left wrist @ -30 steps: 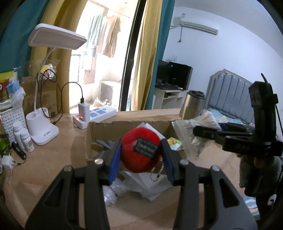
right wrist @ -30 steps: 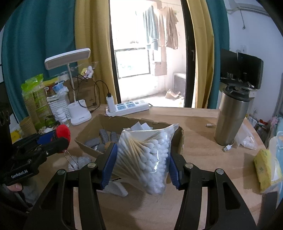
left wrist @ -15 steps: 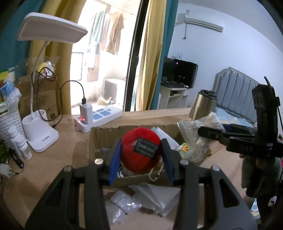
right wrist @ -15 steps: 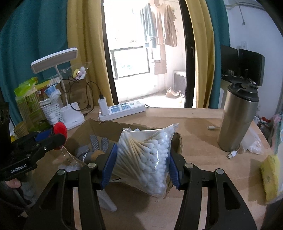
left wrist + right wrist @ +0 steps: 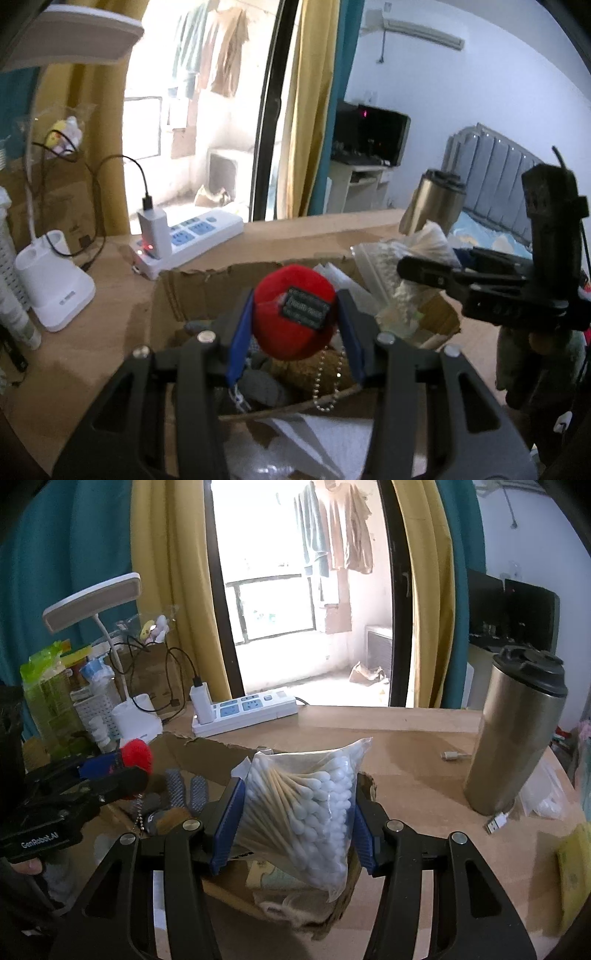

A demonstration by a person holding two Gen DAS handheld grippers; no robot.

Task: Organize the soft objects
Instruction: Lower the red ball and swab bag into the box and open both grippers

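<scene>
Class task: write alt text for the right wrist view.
The right gripper clamps a clear bag of white-tipped cotton swabs above an open cardboard box on a wooden table; the left gripper holds a red plush ball.

left gripper (image 5: 295, 325): jaws clamp red plush ball (image 5: 293, 317) | over cardboard box (image 5: 192, 291) | bead chain (image 5: 327, 384) dangling

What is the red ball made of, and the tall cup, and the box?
The red ball looks like fuzzy plush fabric, with a sewn-on dark label and a metal bead chain. The tall cup looks like brushed steel, dull silver and shiny, with a dark lid, probably plastic. The box is brown cardboard; its torn edges look papery.
</scene>
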